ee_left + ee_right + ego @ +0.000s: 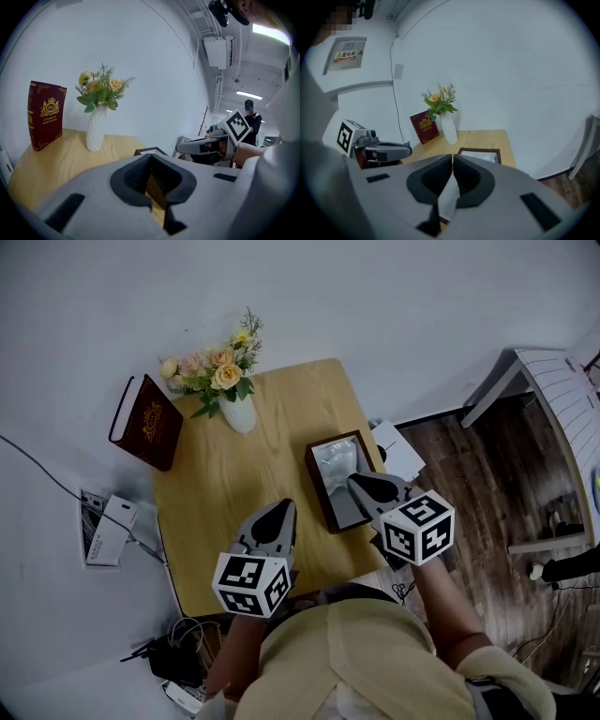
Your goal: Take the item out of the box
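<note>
An open dark-brown box point(316, 479) lies on the right half of the wooden table point(225, 493). Inside it is a silvery wrapped item point(336, 465). My right gripper point(354, 481) is over the near end of the box, shut, with nothing between its jaws. My left gripper point(284, 507) is over bare table to the left of the box, also shut and empty. In the right gripper view the box point(479, 151) sits just beyond the closed tips point(453, 156). The left gripper view shows closed tips point(151, 155) and a corner of the box point(149, 151).
A white vase of flowers point(234, 409) and a dark red book point(147, 421) stand at the table's far left. White papers point(398, 451) lie off the table's right edge. Cables and a power strip point(183, 652) are on the floor at the near left. A white rack point(553, 399) stands at right.
</note>
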The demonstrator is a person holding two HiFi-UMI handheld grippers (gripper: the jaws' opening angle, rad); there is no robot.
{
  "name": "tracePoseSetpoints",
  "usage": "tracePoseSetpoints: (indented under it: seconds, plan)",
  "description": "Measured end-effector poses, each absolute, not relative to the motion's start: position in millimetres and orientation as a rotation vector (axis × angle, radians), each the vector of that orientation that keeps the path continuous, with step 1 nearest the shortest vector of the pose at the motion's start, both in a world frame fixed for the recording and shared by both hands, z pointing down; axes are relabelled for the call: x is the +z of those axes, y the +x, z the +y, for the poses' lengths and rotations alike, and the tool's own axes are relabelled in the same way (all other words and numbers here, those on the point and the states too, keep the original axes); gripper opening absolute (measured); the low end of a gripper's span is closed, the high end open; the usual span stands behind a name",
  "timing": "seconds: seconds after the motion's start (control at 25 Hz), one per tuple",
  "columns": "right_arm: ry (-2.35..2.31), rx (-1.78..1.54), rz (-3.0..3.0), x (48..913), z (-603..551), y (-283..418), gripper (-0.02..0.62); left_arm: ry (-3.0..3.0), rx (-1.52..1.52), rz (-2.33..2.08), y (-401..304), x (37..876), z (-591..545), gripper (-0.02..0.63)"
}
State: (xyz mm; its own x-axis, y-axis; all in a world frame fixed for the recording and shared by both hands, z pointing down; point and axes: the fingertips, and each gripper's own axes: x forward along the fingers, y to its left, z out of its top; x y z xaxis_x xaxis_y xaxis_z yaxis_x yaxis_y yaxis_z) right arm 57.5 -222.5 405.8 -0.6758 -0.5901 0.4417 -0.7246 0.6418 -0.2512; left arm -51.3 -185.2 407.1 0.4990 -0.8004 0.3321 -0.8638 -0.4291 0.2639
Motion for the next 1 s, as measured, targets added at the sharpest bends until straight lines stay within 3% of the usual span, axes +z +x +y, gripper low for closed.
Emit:
tracePoseSetpoints:
  seconds: [0.8, 0.92, 1.0]
  plan:
    - [0.588, -0.040, -2.266, 445.5, -268.9, 31.6, 0.036, 2.291, 0.263, -1.383, -45.1, 425.9, -240.3, 0.021]
    - [0.472, -0.175, -2.172, 461.2, -268.2, 25.3, 0.118, 2.281, 0.269, -1.380, -43.8, 430.1, -245.2, 0.021]
    - [0.383, -0.245, -2.118, 472.8, -265.0, 22.4, 0.140, 2.275, 0.269, -1.381, -43.1, 431.4, -247.2, 0.021]
